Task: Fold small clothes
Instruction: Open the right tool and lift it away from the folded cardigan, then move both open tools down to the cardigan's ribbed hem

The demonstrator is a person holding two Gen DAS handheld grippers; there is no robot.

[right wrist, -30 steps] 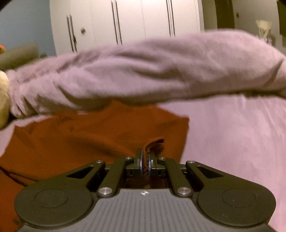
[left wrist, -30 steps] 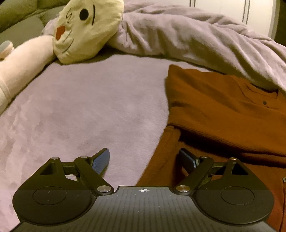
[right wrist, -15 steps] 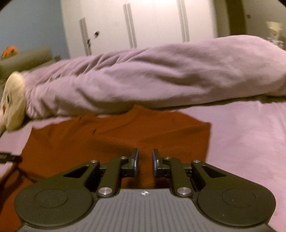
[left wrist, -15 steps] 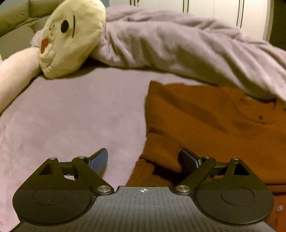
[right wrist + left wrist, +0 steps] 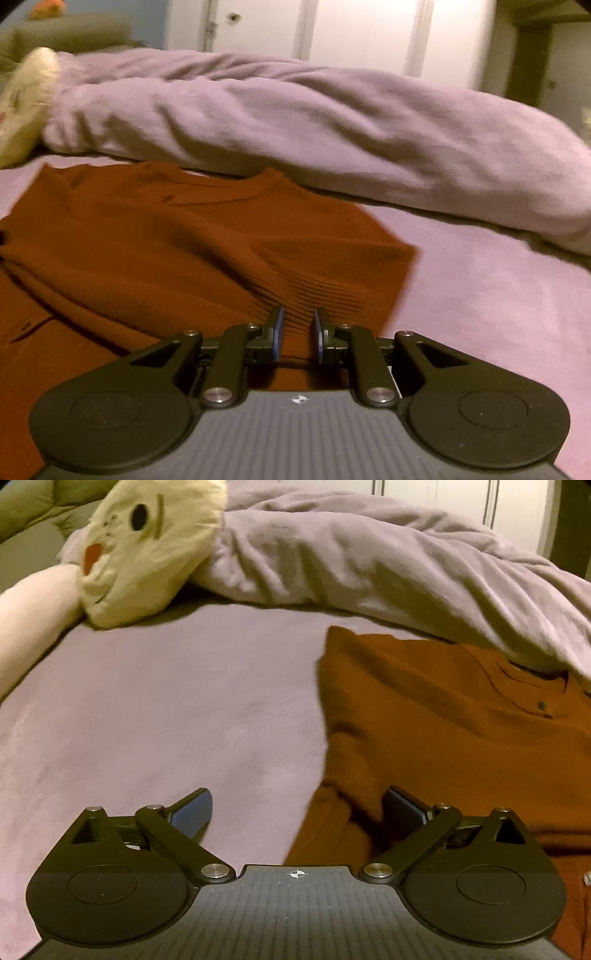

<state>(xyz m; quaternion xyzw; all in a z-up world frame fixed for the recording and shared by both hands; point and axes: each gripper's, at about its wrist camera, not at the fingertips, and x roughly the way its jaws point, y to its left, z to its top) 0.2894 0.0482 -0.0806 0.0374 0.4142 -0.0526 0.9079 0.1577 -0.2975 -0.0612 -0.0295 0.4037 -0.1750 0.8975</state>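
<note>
— Sweater [image 5: 443, 731], rust-orange, lay flat on the lilac bedcover [image 5: 166, 720], filling the right half of the left wrist view and the left and centre of the right wrist view, its collar tucked just under the bunched duvet [image 5: 332, 122]. What worried us there?

— We had both tools free of it. Our left gripper [image 5: 295, 812] had its jaws opening, nearly as wide as they go, nothing pinched; one finger hung over bare cover, the other over the folded sleeve at lower centre. Our right gripper [image 5: 297, 332] stood only slightly parted above the ribbed hem, pads not pressing the knit.

— So the risk?

— We judged the sleeve fold could spring loose, being thick knit. With so narrow a gap, the right jaws might skate over the ribbing, or catch one layer and drag the whole piece askew.

— And the duvet?

— It touched the collar; a pull might snag there. The plush toy [image 5: 147, 550] at upper left lay well clear.
</note>
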